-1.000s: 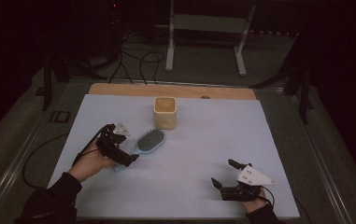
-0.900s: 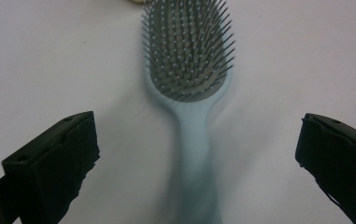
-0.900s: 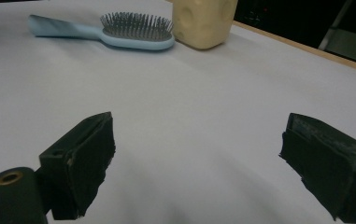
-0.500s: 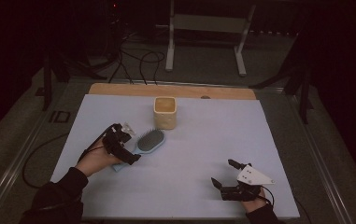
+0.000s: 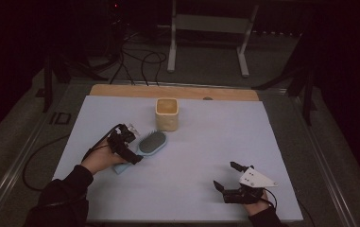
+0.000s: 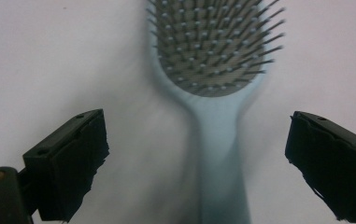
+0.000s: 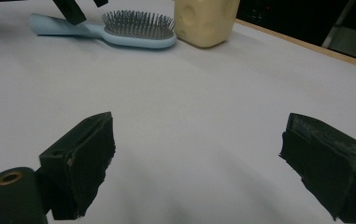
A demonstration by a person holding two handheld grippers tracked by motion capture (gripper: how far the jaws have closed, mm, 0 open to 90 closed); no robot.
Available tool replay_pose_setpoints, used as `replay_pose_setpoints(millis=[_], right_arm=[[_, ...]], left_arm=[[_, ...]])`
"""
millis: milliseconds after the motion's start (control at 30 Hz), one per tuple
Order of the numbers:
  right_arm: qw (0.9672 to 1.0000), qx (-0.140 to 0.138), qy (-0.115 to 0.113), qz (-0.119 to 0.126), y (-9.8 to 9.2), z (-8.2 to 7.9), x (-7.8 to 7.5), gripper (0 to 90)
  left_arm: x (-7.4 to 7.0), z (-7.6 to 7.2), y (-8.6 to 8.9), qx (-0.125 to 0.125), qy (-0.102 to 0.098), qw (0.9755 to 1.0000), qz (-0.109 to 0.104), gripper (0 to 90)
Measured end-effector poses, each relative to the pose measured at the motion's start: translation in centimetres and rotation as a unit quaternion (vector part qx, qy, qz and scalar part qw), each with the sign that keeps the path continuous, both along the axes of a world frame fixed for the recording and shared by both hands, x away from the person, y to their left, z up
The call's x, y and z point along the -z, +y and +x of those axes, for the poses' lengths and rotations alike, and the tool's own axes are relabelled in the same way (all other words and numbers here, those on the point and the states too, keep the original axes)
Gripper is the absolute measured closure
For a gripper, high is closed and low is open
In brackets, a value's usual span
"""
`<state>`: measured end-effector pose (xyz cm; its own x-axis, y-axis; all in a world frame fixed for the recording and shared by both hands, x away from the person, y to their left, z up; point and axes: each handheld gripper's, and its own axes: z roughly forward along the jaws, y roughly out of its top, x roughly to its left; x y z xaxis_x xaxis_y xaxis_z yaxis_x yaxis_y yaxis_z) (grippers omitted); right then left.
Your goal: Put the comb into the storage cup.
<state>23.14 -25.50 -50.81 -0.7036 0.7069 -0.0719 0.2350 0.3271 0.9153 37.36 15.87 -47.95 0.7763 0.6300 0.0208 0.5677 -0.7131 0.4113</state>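
hairbrush point(image 6: 213, 93) handle blurred, cut by bottom edge

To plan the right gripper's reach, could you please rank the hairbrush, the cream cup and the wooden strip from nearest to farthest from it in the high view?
From the right gripper:
1. Hairbrush, to its upper left.
2. Cream cup, just beyond the brush head.
3. Wooden strip, along the table's far edge.

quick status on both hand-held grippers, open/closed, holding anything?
Left hand-held gripper: open but just been closing, straddling the hairbrush handle, pads not touching it.
Right hand-held gripper: open, holding nothing, over bare table cover.
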Motion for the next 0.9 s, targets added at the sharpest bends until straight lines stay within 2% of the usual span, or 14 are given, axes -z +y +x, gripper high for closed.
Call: replay_pose_setpoints(millis=[200,233,433,600,667,800,900], right_arm=[[1.0000,-0.004,0.001,0.000,0.1,-0.1,0.0,9.3],[1.0000,-0.005,0.000,0.000,0.1,0.0,0.0,9.3],[1.0000,-0.008,0.004,0.001,0.2,0.0,0.1,9.3],[0.9999,-0.010,0.004,0.001,0.3,0.0,0.1,9.3],[0.9999,-0.013,0.004,-0.002,0.3,0.0,0.1,9.4],[0.9999,-0.014,0.004,-0.002,0.3,0.0,0.1,9.4],[0.9999,-0.011,0.002,-0.001,0.3,0.0,0.0,9.3]], left_arm=[[0.3,0.1,-0.1,0.013,0.004,0.9999,0.001,12.2],[0.5,0.2,-0.2,0.009,0.012,0.9999,0.004,12.2],[0.9,0.7,-0.4,0.003,0.027,0.9994,0.021,18.5],[1.0,0.9,-0.7,0.009,0.041,0.9987,0.027,26.4],[1.0,0.9,-0.9,0.012,0.038,0.9988,0.030,30.0],[0.7,1.0,-1.1,0.015,0.046,0.9982,0.036,35.4],[0.7,1.2,-1.3,0.014,0.059,0.9971,0.046,40.4]])
